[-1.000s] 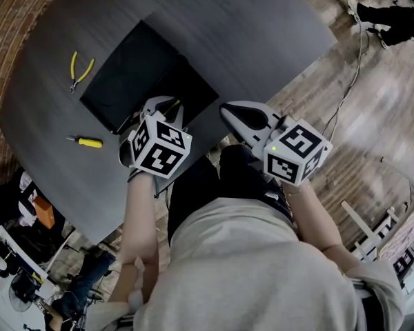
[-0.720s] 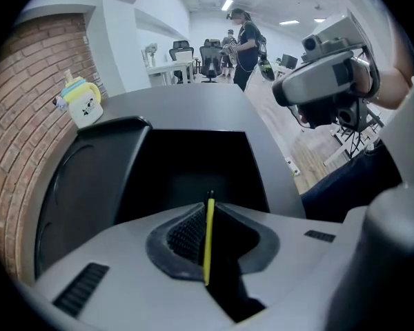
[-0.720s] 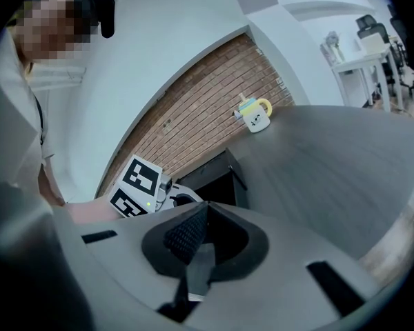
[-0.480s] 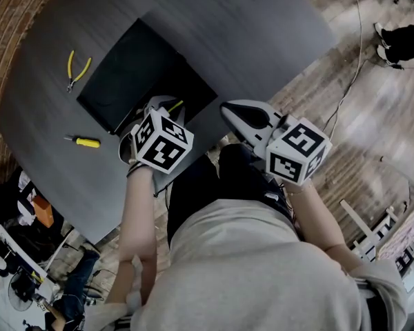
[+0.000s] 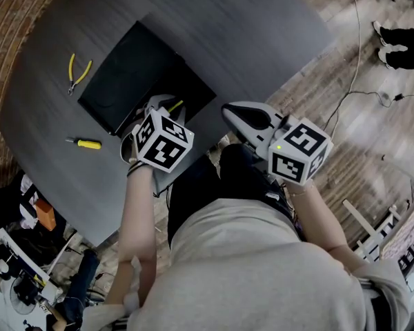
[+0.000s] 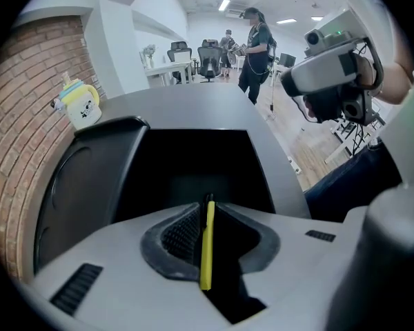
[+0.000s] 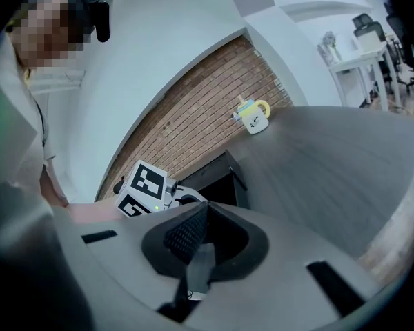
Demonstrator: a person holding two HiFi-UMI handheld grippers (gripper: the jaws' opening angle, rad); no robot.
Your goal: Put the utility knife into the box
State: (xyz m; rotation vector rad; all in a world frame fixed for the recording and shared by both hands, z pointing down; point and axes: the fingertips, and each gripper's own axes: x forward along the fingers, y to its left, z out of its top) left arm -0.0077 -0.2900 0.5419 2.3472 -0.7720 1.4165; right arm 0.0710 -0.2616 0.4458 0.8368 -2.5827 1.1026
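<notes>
The yellow utility knife (image 5: 174,106) is clamped edge-on between the jaws of my left gripper (image 5: 167,104). In the left gripper view the knife (image 6: 206,243) shows as a thin yellow strip between the pads. This gripper (image 6: 208,205) hovers over the near edge of the open black box (image 5: 134,74), whose dark inside (image 6: 193,157) lies straight ahead of it. My right gripper (image 5: 229,109) hangs shut and empty at the table's near edge, right of the box. The right gripper view has its jaws (image 7: 204,209) closed, with the left gripper's marker cube (image 7: 141,187) beyond.
Yellow pliers (image 5: 77,71) lie left of the box and a yellow screwdriver (image 5: 86,143) lies nearer me on the dark grey table (image 5: 262,33). A yellow-and-white mug (image 6: 81,104) stands by the brick wall. A person (image 6: 255,40) stands far off and cables (image 5: 352,88) trail on the floor.
My left gripper has edged a little forward over the box's near edge with the knife in it. The right gripper has stayed in place.
</notes>
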